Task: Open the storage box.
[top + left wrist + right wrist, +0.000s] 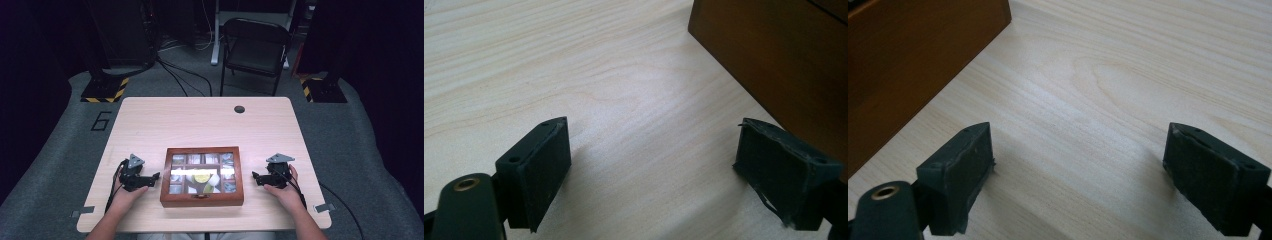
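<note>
On the pale wooden bench [200,120], near its front edge and midway between the two hands, sits a brown wooden box [202,176] with a glass-paned lid that lies shut. Through the panes a grid of small compartments shows, with silvery packets in the outer ones and something yellow-green and white near the middle; what these are cannot be told. The left gripper [156,176] rests on the bench just beside the box's left wall, its tips pointing at that wall and very near it, though whether they touch cannot be told. Its jaws stand released, wide apart, with bare wood between them, and in the left gripper view the box [774,55] rises dark brown at the upper right, close by one jaw. The right gripper [255,176] lies on the other side, near the box's right wall but apart from it, tips turned toward it. It too is released, nothing between the jaws, and the right gripper view shows the box [913,65] at the upper left. Behind the bench stands a folding chair [256,47].
</note>
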Available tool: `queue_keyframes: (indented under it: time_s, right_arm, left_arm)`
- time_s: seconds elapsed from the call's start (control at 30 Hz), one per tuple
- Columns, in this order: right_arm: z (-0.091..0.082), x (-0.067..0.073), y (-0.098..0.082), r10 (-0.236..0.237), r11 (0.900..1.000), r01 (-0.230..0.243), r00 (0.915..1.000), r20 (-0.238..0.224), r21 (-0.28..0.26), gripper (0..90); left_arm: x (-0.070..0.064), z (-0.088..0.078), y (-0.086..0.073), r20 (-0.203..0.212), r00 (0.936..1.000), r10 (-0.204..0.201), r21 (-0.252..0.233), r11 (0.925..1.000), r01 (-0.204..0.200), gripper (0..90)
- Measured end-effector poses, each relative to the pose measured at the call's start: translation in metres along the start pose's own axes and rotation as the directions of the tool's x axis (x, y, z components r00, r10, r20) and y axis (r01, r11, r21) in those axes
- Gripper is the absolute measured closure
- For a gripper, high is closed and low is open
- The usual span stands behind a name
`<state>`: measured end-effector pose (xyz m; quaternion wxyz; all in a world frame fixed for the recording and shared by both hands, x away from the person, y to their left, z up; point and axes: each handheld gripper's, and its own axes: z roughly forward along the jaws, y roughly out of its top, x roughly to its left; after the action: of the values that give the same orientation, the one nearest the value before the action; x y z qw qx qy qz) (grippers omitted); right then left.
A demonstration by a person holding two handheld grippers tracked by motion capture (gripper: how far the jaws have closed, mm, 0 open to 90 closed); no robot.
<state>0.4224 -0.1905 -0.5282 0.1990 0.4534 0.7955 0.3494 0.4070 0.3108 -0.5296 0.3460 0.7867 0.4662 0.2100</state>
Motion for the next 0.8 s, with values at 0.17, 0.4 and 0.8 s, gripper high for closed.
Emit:
queue_keyframes:
  time_s: [0.17,0.4,0.8]
  right_arm:
    - [-0.0001,0.0000,0.0000,-0.002,1.000,0.002,1.0000,0.002,0.000,11.6]
    - [0.0007,0.0021,0.0003,0.007,1.000,-0.007,1.0000,0.003,0.008,9.1]
    - [-0.0016,0.0017,-0.0002,0.013,1.000,-0.013,0.9999,0.009,0.002,15.0]
  left_arm:
    - [-0.0001,0.0004,0.0003,-0.002,1.0000,-0.002,-0.001,1.0000,0.002,14.3]
    - [0.0000,0.0002,0.0004,-0.002,1.0000,-0.001,0.002,1.0000,0.001,14.3]
    - [-0.0003,0.0012,0.0010,-0.007,0.9999,-0.009,-0.004,1.0000,0.009,14.7]
